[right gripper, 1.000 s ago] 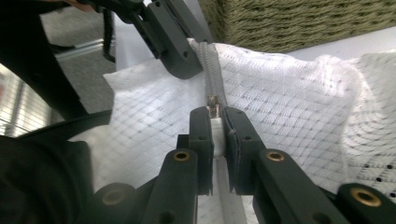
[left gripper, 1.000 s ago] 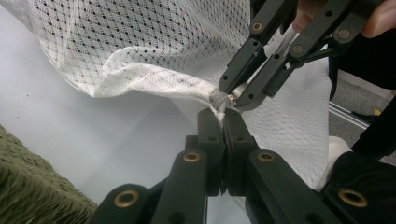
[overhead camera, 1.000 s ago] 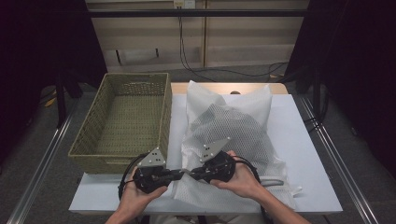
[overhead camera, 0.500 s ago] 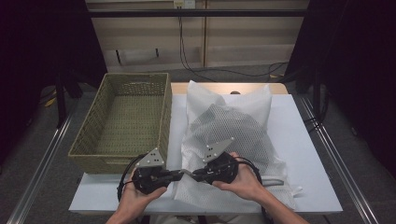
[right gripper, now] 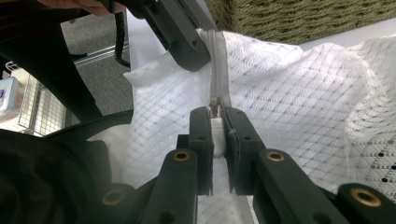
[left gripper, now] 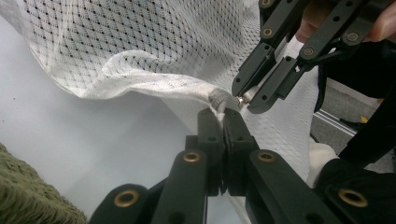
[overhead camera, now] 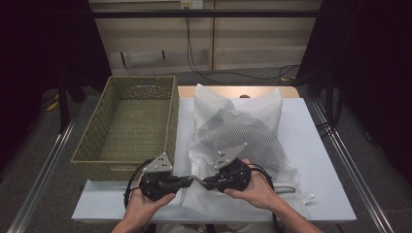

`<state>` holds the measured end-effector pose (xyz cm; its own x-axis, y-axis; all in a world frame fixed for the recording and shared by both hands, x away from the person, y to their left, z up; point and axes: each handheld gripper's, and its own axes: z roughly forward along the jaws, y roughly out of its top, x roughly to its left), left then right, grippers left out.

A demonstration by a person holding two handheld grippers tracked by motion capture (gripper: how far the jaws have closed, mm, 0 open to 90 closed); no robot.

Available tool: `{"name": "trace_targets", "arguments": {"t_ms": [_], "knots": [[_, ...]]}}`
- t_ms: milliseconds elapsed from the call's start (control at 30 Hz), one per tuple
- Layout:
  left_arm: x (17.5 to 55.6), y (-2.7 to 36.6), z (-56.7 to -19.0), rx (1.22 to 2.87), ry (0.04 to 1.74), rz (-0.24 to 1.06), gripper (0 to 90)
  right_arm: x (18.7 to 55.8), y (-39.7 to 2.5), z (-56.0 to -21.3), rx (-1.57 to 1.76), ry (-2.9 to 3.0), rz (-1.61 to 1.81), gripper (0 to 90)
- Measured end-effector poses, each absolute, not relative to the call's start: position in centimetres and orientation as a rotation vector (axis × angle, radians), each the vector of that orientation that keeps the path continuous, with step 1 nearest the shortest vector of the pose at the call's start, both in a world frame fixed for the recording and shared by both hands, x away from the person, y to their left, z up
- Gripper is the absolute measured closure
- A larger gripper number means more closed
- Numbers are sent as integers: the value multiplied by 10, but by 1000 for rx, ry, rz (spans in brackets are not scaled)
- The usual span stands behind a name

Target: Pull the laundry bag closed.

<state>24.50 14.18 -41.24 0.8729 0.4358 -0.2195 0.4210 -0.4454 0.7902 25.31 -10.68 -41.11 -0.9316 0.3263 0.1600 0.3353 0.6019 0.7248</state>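
Both tools have barely shifted since the earlier frames, meeting at the near edge of the mesh laundry bag (overhead camera: 238,141) on the worktop (overhead camera: 320,160) (beside the wicker basket (overhead camera: 131,121)). Left tool (left gripper: 223,112) is clamped on the bag's edge beside the zipper (right gripper: 218,65), and right tool (right gripper: 215,112) is clamped on the zipper pull (right gripper: 214,103). The person should keep the fabric taut and draw the pull straight along the track.

White open-weave mesh bag (overhead camera: 238,145), metal zipper (right gripper: 218,70), rough woven basket (overhead camera: 131,121).
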Motion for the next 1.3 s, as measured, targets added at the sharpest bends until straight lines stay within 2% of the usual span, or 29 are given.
{"name": "trace_targets", "arguments": {"t_ms": [800,1300], "knots": [[244,156,-414,2090,658,37,879,247,-140,-417,-671,-2823,-1225,818],[242,153,-414,2083,619,34,880,244,-154,-420,-708,-2802,-1235,818]]}}
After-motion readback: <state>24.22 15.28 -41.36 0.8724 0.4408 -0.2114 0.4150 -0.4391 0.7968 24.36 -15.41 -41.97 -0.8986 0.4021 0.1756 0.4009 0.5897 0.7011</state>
